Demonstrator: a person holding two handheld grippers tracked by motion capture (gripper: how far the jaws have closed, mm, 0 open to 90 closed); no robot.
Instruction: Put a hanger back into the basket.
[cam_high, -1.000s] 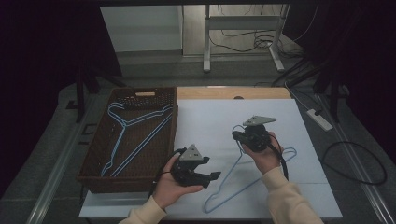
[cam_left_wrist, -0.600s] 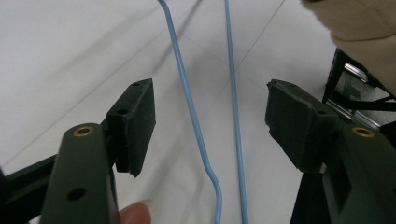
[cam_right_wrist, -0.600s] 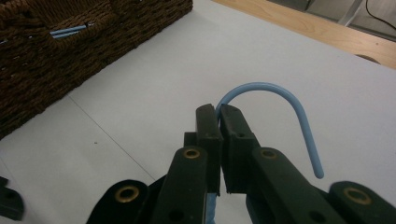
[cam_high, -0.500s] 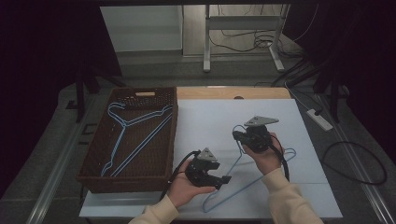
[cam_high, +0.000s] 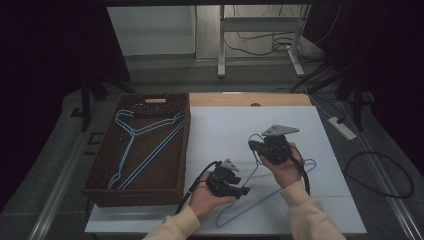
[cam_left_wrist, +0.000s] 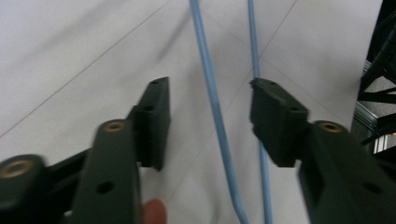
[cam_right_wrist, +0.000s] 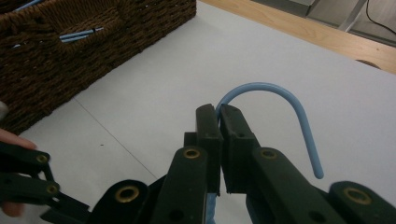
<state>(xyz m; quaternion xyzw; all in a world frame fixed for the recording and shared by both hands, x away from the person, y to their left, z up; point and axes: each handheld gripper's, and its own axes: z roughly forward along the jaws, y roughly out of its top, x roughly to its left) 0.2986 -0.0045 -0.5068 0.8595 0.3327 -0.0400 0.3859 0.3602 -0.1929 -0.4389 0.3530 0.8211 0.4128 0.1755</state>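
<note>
A light blue hanger (cam_high: 250, 206) lies on the white sheet (cam_high: 225, 125). My right gripper (cam_high: 252, 145) is shut on the hanger at the base of its hook (cam_right_wrist: 289, 95), jaws pressed together in the right gripper view (cam_right_wrist: 219, 112). My left gripper (cam_high: 244, 190) sits low over the hanger's lower part. In the left gripper view its jaws (cam_left_wrist: 208, 91) have just been closing and stand apart around one blue rod (cam_left_wrist: 219, 135) without touching it. A second rod (cam_left_wrist: 252, 37) passes behind the right-hand jaw.
A brown wicker basket (cam_high: 185, 145) at the left holds other blue hangers (cam_high: 132, 137). A bare wooden strip (cam_high: 280, 99) runs along the table's far edge. A power strip (cam_high: 342, 127) and cables lie on the floor to the right.
My left gripper has moved right and down onto the hanger's lower part, and its jaws have narrowed around a rod. The right gripper has stayed put, still clamped at the hook.
</note>
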